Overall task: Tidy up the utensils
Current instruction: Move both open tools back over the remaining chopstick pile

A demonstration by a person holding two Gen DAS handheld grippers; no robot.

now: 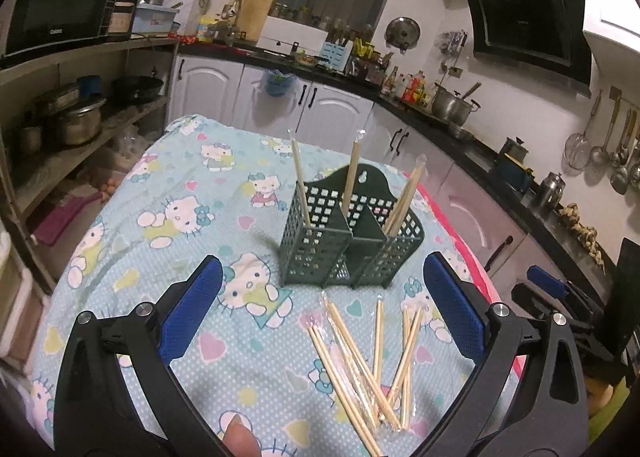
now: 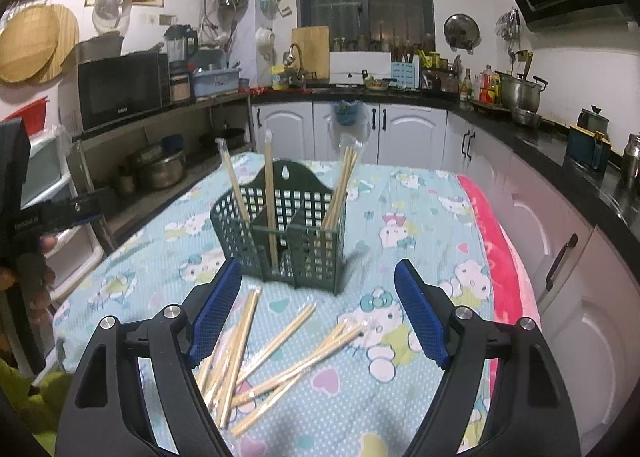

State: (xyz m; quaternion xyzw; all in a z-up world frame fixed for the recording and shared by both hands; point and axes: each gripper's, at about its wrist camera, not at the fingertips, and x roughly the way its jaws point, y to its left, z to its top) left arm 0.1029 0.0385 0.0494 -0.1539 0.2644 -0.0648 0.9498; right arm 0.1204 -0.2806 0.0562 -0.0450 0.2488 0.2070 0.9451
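Observation:
A dark green perforated utensil holder (image 1: 352, 245) (image 2: 288, 241) with three compartments stands on the cartoon-print cloth. Wrapped chopsticks (image 1: 300, 185) stand upright in its compartments, a single pair at the left and middle and a bundle (image 2: 342, 189) at the right. Several more wrapped chopsticks (image 1: 372, 361) (image 2: 256, 353) lie scattered on the cloth in front of it. My left gripper (image 1: 320, 289) hovers open above the loose pile, nothing between its blue pads. My right gripper (image 2: 318, 289) is open too, just short of the holder, over the loose chopsticks.
The table (image 1: 168, 241) has a pink edge (image 2: 500, 257) on the right. White cabinets and a black counter (image 2: 540, 145) crowded with pots and bottles run behind and to the right. Shelves with pots and a microwave (image 2: 120, 89) stand at the left. The other gripper (image 1: 560, 297) shows at the right of the left wrist view.

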